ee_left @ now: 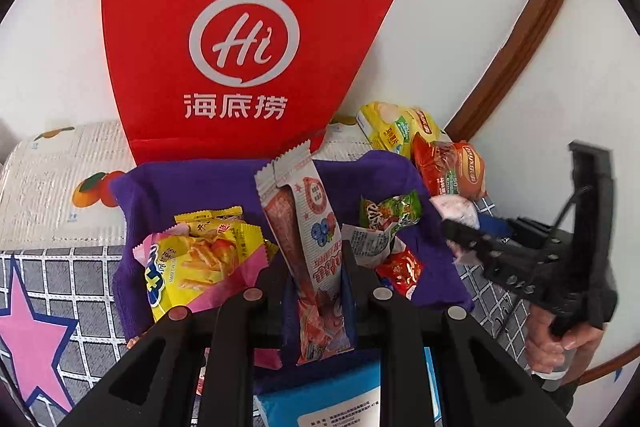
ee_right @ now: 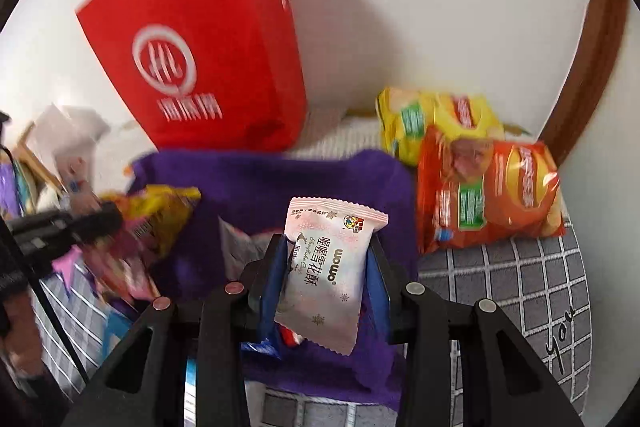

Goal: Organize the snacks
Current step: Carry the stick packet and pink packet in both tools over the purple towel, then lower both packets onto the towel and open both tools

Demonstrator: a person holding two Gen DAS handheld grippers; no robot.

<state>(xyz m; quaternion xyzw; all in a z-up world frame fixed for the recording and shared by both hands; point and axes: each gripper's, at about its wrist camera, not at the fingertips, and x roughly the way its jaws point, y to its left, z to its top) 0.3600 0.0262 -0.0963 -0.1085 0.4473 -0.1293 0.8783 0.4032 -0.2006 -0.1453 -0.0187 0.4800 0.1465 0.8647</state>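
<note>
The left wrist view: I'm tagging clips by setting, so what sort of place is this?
Probably a home, on a table by a wall: a patterned tablecloth, a red paper shopping bag against the white wall, snack packets on a purple cloth.

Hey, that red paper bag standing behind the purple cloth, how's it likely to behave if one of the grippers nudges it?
The red paper bag stands tall on a narrow base and leans toward the wall, so a nudge would probably tip or slide it. It looks light, likely empty. Its paper walls hold flat panels, so it seems stiff enough to move as one piece, though they may crease.
</note>
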